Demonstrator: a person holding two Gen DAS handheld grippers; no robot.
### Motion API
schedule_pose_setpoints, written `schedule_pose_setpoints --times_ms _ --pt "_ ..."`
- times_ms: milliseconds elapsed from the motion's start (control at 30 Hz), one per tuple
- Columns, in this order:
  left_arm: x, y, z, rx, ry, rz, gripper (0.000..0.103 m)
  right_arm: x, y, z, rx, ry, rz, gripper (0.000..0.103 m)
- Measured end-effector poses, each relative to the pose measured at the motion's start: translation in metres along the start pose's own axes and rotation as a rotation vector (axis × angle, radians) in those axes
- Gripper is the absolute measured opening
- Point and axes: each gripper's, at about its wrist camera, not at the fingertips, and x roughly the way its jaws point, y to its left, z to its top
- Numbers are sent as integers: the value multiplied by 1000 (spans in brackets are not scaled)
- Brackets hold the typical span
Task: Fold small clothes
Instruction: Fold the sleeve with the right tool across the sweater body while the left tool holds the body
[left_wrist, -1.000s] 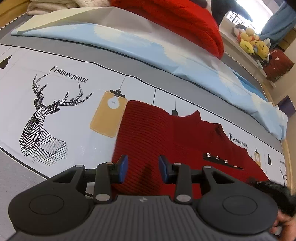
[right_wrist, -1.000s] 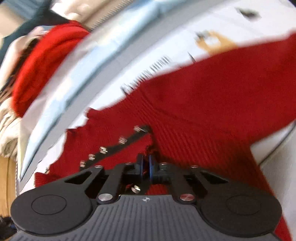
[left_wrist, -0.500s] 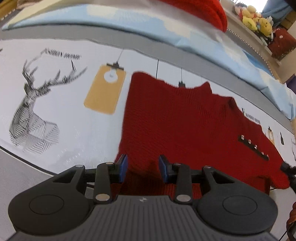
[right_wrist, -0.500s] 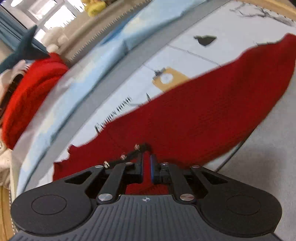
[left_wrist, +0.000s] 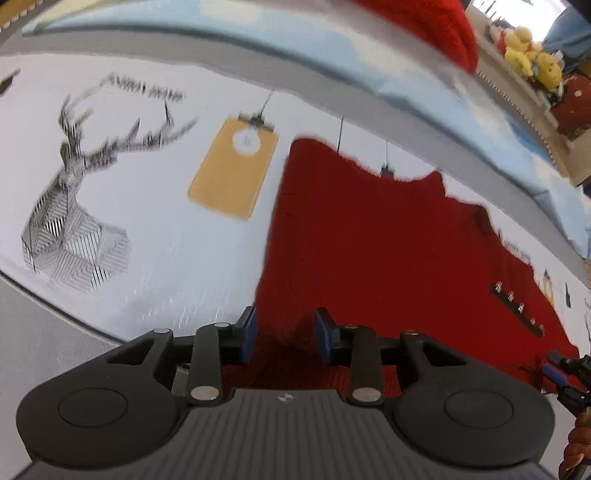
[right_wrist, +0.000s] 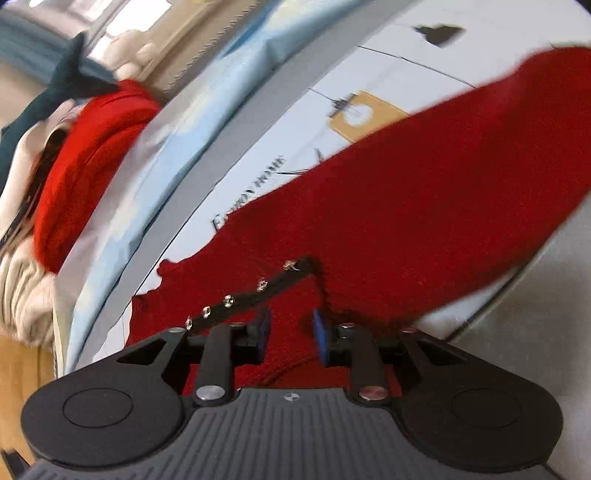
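A dark red knit sweater lies spread flat on the printed bed sheet. A black strip with metal studs crosses it near one end. My left gripper hovers low over the sweater's near left corner. Its jaws stand apart and are closing a little, with red knit under the gap and no pad pressing on it. My right gripper sits just below the studded strip. Its jaws are opening, and the fabric lies loose beneath them.
The sheet shows a deer drawing and a yellow lamp print. A light blue quilt runs along the far side. A bright red knit pile and cream clothes lie beyond it. Plush toys sit on a ledge.
My right gripper was shut on the sweater by the studded strip and has let it go. My left gripper has sunk closer to the sweater's near edge. The sweater now lies flatter.
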Motion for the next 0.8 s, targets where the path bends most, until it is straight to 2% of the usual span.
schedule_pose_setpoints --times_ms 67,133,200,367,500,600,700,800 --pt "11 2 -2 -12 50 20 38 6 -6 -2 -7 40 -58 33" --pt "9 0 0 -3 42 25 38 3 -14 -2 5 41 -115 32" --pt "0 -4 3 4 17 9 39 -6 -25 4 25 16 -88 32" --pt "-20 -27 1 60 -38 -30 40 -53 -47 34 -2 -177 -186 36" --pt "-20 -42 -4 95 -29 -45 40 -82 -103 56 135 -273 -260 37" --pt "-22 -46 -6 112 -34 -42 40 -91 -146 66 270 -301 -320 37" --pt "-24 -49 -7 115 -40 -44 40 -99 -181 67 357 -322 -343 38" --pt "-23 -51 -8 120 -41 -42 40 -97 -198 63 410 -337 -323 38"
